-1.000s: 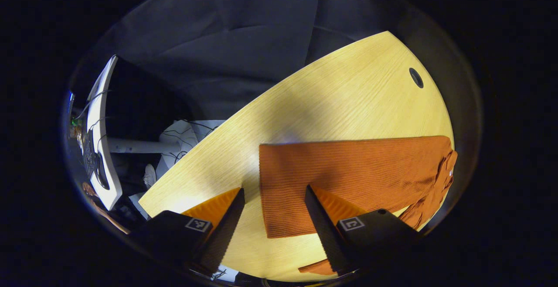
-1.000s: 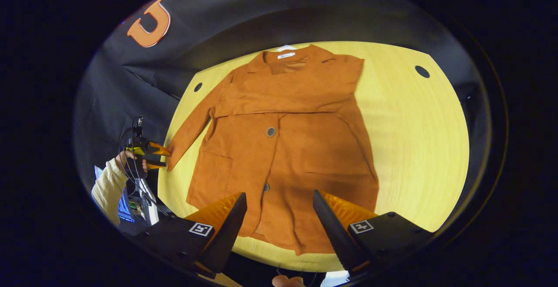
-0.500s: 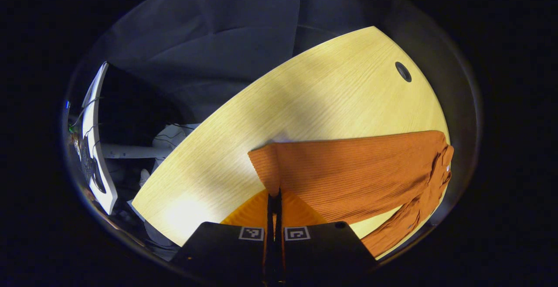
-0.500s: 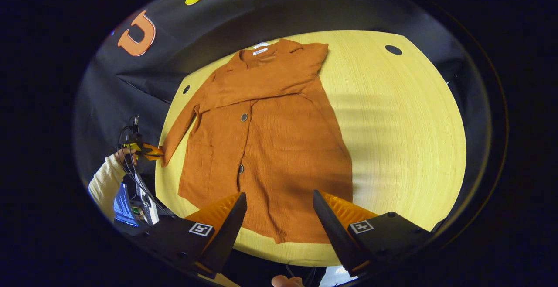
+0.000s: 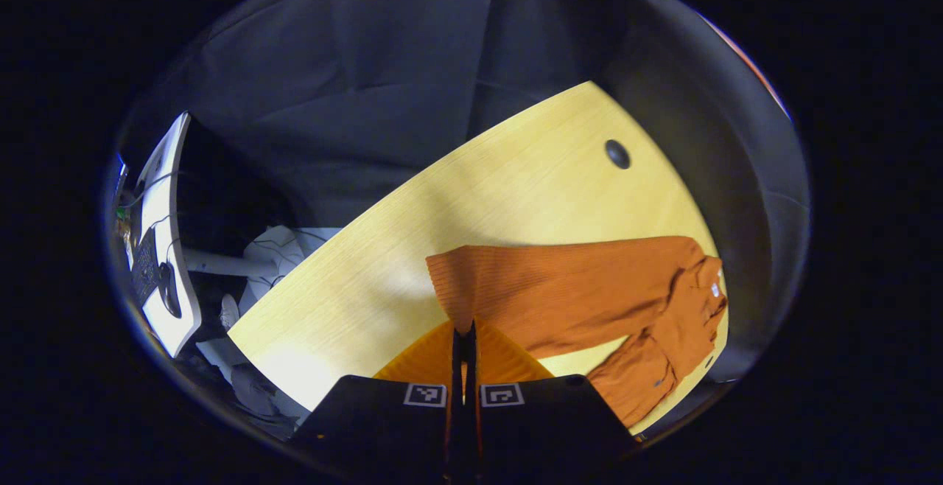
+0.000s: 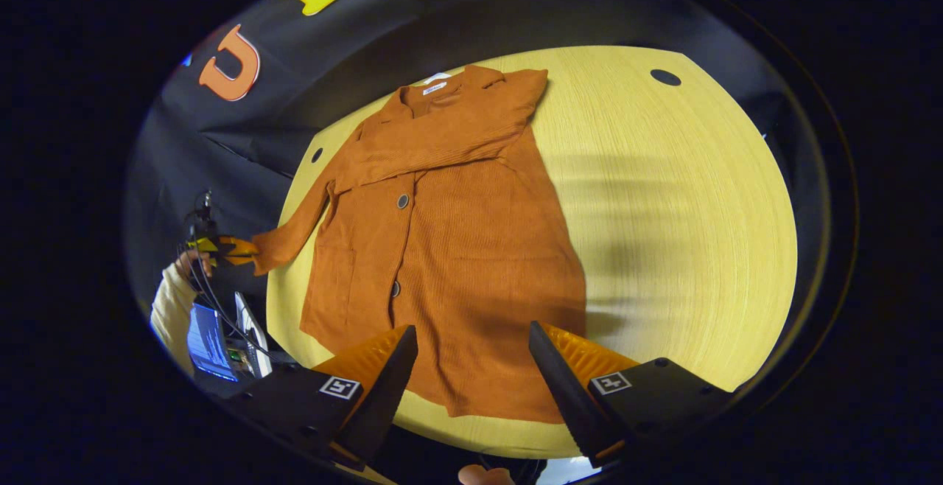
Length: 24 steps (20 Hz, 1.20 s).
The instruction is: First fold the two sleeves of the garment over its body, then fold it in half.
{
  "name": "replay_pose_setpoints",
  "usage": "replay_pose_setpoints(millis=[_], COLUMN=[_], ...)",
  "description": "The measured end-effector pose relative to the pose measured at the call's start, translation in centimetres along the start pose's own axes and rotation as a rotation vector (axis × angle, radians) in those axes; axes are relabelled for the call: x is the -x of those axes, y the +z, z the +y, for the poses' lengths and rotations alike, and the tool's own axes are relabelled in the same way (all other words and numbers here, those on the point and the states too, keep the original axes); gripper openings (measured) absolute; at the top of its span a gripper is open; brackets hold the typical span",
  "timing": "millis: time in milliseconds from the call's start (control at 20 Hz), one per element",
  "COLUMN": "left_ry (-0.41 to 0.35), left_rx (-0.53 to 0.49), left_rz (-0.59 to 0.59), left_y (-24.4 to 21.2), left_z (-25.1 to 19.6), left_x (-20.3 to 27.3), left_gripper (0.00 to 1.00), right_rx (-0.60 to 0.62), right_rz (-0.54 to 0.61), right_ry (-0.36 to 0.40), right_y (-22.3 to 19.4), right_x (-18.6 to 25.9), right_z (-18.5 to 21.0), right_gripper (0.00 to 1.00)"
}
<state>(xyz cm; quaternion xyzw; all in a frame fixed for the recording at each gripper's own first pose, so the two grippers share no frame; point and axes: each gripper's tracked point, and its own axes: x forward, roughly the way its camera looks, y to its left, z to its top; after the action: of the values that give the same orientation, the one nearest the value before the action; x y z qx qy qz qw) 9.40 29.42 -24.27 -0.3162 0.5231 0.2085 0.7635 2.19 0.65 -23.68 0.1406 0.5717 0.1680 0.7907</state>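
An orange coat (image 6: 449, 249) lies flat on the yellow table (image 6: 685, 212), one sleeve already folded across its chest. The other sleeve's cuff (image 5: 451, 286) is pinched in the closed left gripper (image 5: 464, 345). It must next be carried over the body. The right gripper (image 6: 471, 367) hangs open, empty. The pinch itself is hidden.

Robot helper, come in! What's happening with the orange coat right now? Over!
Left gripper shut on sleeve cuff. Right gripper open above coat. One sleeve already folded. Nothing blocking.
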Motion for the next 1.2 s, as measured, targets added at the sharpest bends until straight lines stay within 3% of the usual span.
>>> replay_pose_setpoints(millis=[150,500,550,800,1200], left_ry=[-0.075,-0.205,-0.233,-0.304,-0.323], left_rx=[-0.064,-0.384,-0.421,-0.640,-0.759], left_rz=[-0.053,-0.123,-0.127,-0.051,0.052], left_y=[0.3,-2.9,-3.9,-13.0,-23.0], left_z=[-6.0,-24.6,-27.6,-38.5,-48.9], left_x=[2.9,7.1,7.2,3.7,-3.3], left_gripper=[0.03,0.03,0.03,0.06,0.06], right_rx=[0.003,0.012,-0.008,-0.073,-0.036], right_rz=[-0.005,-0.022,-0.031,-0.060,-0.161], right_ry=[0.020,0.008,-0.027,-0.036,-0.077], right_y=[-0.2,-1.9,-1.8,-1.2,-3.2], right_x=[-0.4,-0.5,-0.5,-0.2,3.3], right_z=[-0.6,-4.5,-5.7,-7.5,-9.6], right_gripper=[0.97,0.97,0.97,0.97,0.96])
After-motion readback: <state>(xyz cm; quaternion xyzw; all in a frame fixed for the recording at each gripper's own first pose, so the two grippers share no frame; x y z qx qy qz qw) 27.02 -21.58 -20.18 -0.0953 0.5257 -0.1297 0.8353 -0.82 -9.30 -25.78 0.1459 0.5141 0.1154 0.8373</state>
